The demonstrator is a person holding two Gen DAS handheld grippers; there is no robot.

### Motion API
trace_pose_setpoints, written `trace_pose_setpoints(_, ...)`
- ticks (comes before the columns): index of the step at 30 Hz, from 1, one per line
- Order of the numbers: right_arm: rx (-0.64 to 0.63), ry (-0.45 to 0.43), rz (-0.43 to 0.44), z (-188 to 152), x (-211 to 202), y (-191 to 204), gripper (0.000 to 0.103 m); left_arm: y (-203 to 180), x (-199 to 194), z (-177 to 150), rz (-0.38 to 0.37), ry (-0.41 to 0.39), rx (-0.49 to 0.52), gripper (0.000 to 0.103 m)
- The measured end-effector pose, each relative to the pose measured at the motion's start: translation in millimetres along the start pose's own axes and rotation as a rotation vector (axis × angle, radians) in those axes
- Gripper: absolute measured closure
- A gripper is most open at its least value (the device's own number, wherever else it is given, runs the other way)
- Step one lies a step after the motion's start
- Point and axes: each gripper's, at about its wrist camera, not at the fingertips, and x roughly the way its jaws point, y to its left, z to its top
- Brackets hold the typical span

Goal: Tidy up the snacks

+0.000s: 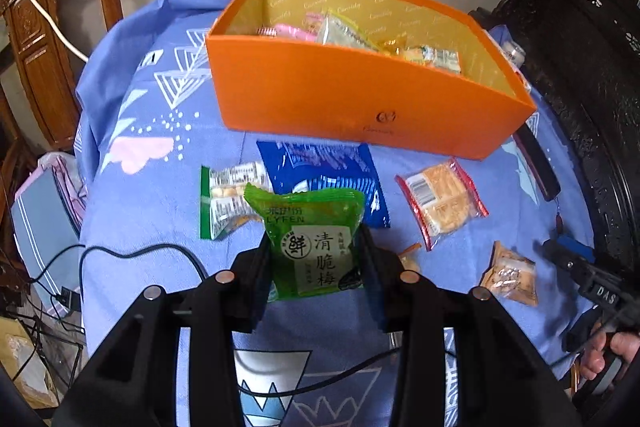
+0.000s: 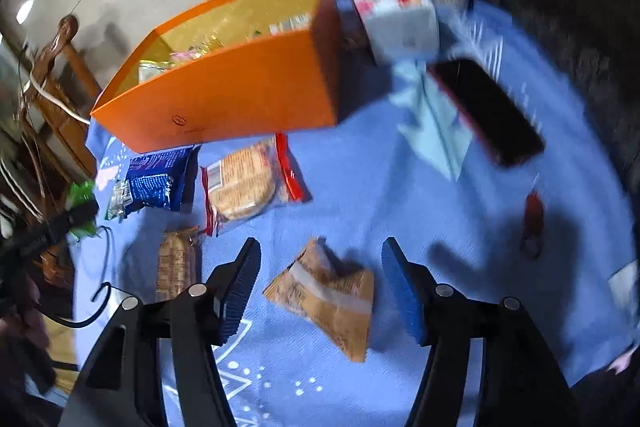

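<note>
The left gripper (image 1: 316,259) clamps one green packet (image 1: 312,239); the right gripper (image 2: 320,291) gapes around one tan packet (image 2: 324,299); one orange box (image 1: 360,99) sits at twelve o'clock.

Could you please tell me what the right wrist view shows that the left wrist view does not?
Only the right wrist view shows the tissue pack, the whole dark phone and the open right gripper over a tan snack packet. Only the left wrist view shows the left gripper shut on the green plum packet. Both show the orange box, the blue packet and the round cracker packet.
</note>
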Motion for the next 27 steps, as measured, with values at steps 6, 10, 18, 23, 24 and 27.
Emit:
trace_pose_setpoints(6,-0.007,0.121,0.0,-8.3,43.6,11.1,0.038,0.3,5.9,-3.6,-0.013,0.017,0.003,0.065)
trace_pose_setpoints(10,-0.102,0.172,-0.055,-15.3,59.6,24.5,0.044,2.7,2.5,-2.0,-0.017,0.009,0.003,0.065)
trace_pose_setpoints(18,-0.262,0.166,-0.077,-32.6,60.4,44.6,0.055,6.5,1.0,-1.6,-0.02,0.006,-0.008,0.065)
trace_pose_setpoints(23,-0.244,0.124,-0.049,-39.8,42.7,50.4,0.062,6.8,-4.3,0.5,-0.021,-0.004,-0.014,0.065)
trace_pose_setpoints(24,-0.24,0.111,-0.043,-39.7,37.7,51.1,0.062,6.6,-5.5,1.1,-0.02,-0.007,-0.015,0.065)
trace_pose_setpoints(27,-0.23,0.067,-0.028,-31.5,24.6,50.0,0.062,6.7,-11.6,3.7,-0.025,-0.022,-0.017,0.065)
